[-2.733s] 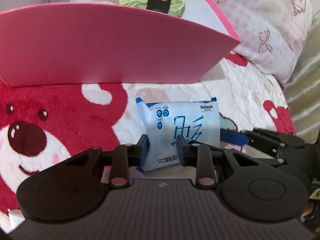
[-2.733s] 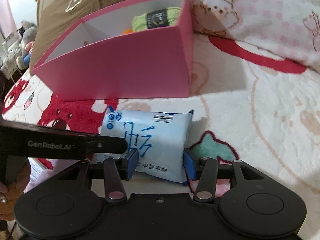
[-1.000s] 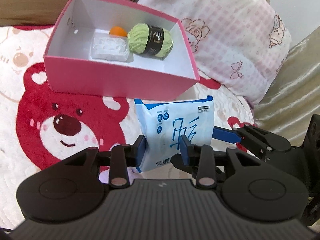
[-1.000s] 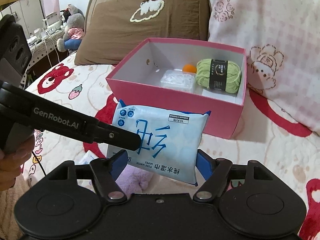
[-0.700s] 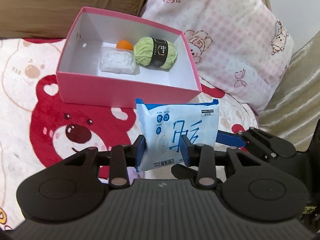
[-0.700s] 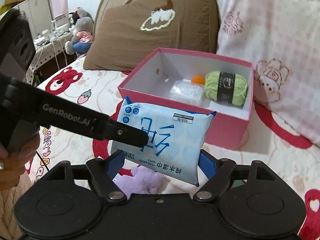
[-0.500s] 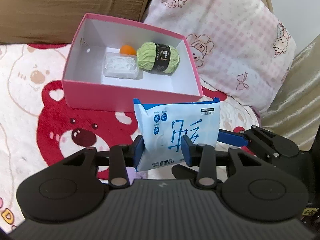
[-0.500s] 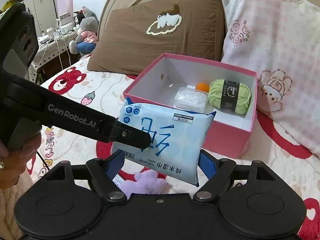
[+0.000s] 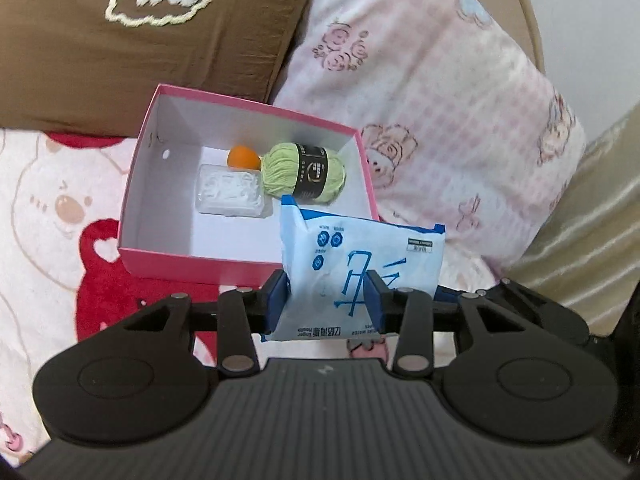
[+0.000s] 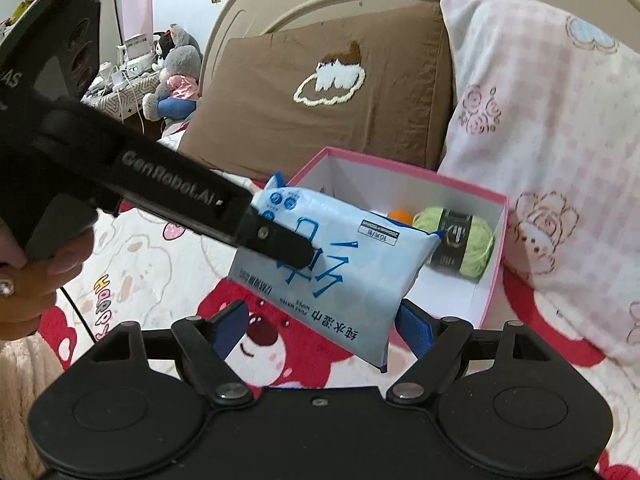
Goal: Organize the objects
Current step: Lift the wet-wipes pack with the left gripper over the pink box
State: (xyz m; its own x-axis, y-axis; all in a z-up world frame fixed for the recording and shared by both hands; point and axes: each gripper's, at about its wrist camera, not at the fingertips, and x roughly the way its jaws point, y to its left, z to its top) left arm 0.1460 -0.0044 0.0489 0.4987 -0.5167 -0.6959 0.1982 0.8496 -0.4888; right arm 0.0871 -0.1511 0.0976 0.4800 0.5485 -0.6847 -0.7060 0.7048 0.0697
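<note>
While your left hand-held gripper (image 9: 328,296) clamps its blue pads on the lower part of the wet-wipes pack (image 9: 360,272), you hold that pack in the air over the bed, just in front of the pink box (image 9: 224,264). You see a soft, pale-blue plastic pouch with a darker blue top seam, three round blue icons near one corner, large blue brush-stroke characters across its face and a small white label by the other corner; in the right wrist view it hangs tilted (image 10: 332,272). Your right hand-held gripper (image 10: 320,328) stands released, its pads spread to either side below the pack's bottom edge; whether the right pad touches the pack's corner is hard to tell. Inside the white-lined box lie a green yarn ball (image 9: 304,172) with a black band, an orange ball (image 9: 242,157) and a clear plastic case (image 9: 230,196).
</note>
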